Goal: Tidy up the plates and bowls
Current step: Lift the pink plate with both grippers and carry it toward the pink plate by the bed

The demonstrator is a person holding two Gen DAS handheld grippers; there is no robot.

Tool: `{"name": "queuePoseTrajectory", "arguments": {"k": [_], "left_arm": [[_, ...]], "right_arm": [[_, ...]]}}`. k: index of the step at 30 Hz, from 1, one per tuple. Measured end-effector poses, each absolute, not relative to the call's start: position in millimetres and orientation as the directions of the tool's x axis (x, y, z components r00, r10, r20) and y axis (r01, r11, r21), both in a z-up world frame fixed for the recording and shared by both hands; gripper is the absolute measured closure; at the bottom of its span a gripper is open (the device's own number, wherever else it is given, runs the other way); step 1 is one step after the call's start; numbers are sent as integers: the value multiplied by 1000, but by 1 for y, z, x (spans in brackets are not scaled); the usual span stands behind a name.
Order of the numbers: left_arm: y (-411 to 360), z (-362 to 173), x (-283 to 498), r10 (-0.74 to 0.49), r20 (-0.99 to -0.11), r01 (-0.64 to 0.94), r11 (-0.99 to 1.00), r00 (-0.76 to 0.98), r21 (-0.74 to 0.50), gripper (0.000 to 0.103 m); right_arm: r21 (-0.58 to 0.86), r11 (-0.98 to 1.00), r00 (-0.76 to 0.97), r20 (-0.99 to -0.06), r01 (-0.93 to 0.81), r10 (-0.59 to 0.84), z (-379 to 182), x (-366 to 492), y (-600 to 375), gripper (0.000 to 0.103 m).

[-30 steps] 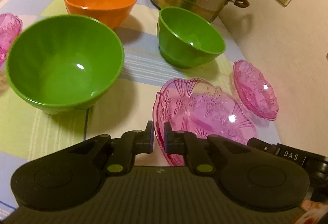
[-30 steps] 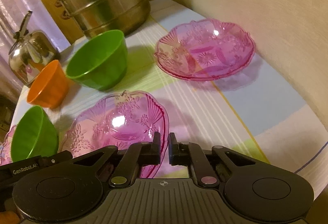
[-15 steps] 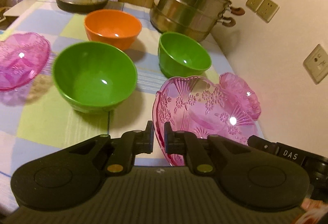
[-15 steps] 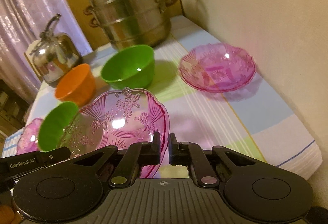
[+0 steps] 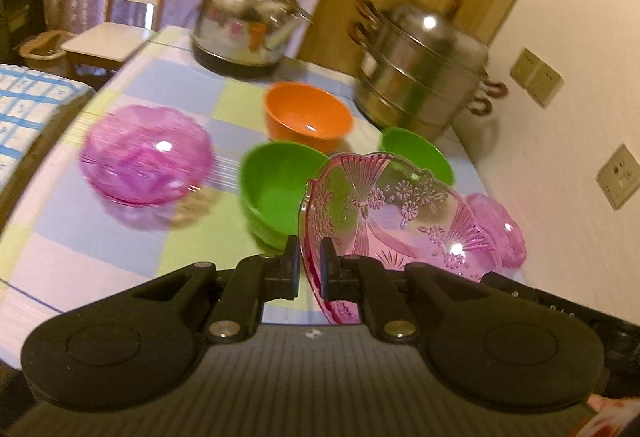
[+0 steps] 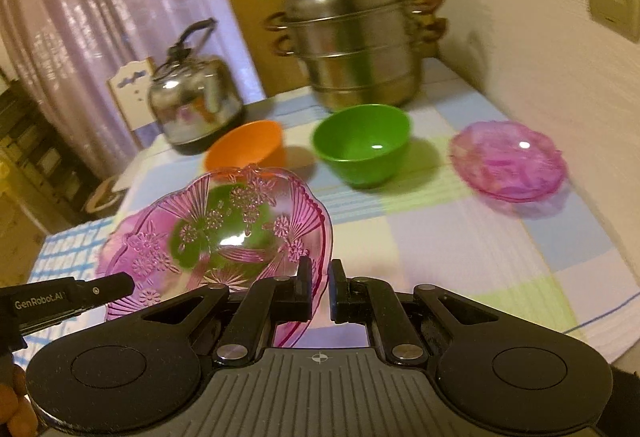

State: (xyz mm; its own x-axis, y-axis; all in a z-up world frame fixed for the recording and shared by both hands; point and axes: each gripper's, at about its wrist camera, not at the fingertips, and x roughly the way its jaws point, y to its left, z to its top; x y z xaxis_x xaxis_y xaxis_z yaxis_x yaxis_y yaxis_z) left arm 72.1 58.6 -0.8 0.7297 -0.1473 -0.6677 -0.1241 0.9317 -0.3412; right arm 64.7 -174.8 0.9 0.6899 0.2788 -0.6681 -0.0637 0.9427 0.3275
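Pink glass plate (image 5: pixel 384 213) held off the table w/ both grippers: left gripper (image 5: pixel 310 269) clamped on its left rim, right gripper (image 6: pixel 320 287) clamped on its right rim. Prob. two-point grip to keep slippery glass from tipping. Other pink plates lie far left (image 5: pixel 146 167) & far right (image 6: pixel 510 161); likely stack target. Green bowl (image 6: pixel 362 143) & orange bowl (image 5: pixel 308 115) sit apart, unstacked.

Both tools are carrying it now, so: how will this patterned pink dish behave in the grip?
The pink dish looks like rigid pressed glass, so probably fragile if knocked. Its glossy rim may slip between the left tool and right tool. Pinched only at opposite edges, it could tilt.
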Motion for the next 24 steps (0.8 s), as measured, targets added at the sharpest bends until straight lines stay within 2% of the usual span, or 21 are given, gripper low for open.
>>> {"name": "queuePoseTrajectory", "arguments": {"k": [10, 24], "left_arm": [[137, 6, 54, -54, -670, -244, 907, 740, -343, 95], [212, -9, 64, 23, -699, -330, 892, 715, -308, 95]], "right_arm": [[332, 924, 641, -671, -191, 373, 2, 74, -94, 95], [311, 900, 589, -681, -305, 435, -4, 106, -7, 94]]}}
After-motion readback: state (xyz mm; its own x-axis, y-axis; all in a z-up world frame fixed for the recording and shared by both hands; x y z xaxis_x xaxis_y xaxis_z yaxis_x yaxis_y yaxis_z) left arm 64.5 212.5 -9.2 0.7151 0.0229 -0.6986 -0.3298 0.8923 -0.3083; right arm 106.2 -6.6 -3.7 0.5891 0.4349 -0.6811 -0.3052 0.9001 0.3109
